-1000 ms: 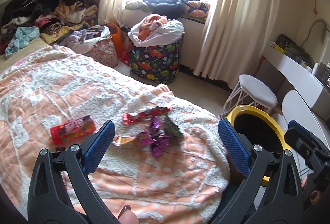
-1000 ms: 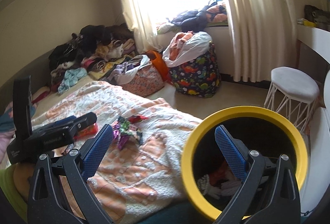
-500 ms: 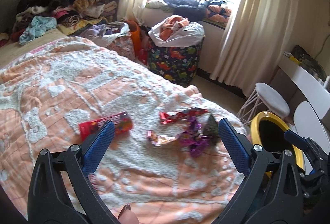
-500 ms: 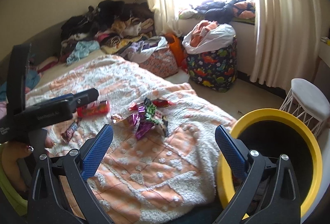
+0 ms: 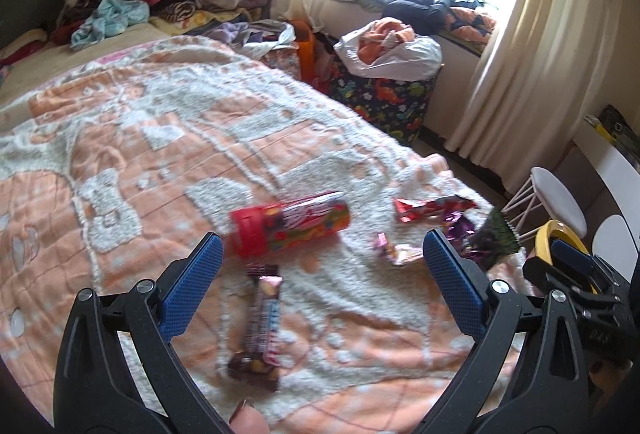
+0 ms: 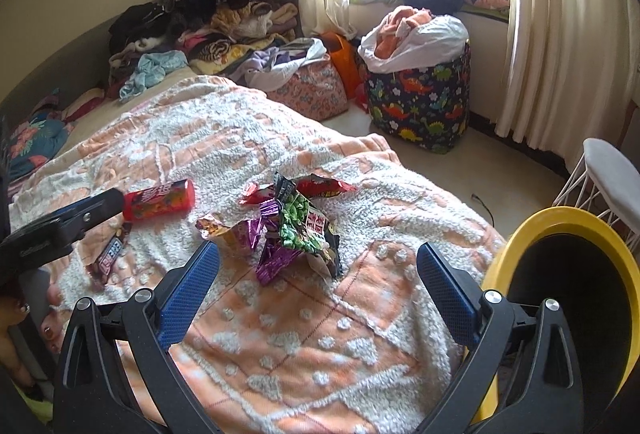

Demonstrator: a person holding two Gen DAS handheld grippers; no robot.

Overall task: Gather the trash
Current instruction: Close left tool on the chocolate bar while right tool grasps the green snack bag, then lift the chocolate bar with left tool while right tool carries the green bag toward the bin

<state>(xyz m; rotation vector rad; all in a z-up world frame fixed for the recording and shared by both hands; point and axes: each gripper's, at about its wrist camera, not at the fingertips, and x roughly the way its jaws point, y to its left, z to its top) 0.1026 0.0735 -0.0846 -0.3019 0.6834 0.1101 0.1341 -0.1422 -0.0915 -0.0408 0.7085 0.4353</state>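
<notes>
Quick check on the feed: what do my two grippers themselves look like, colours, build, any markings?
Both match: the left gripper and right gripper have matte black, webbed plastic arms with silver pivot bolts, each ending in blue, finely textured rectangular pads. From the right wrist view, the left gripper's black body carries faint, unreadable embossed lettering. No cables or sleeves show; painted fingernails peek in.

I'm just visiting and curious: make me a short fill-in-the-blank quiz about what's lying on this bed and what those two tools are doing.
1. The red tube lies on its ____ on the blanket.
2. The rim of the bin beside the bed is ____.
3. Both the left tool and the right tool are ____ and hold nothing.
4. The long candy bar lies nearest the ____ tool.

Missing words: side; yellow; open; left
</notes>
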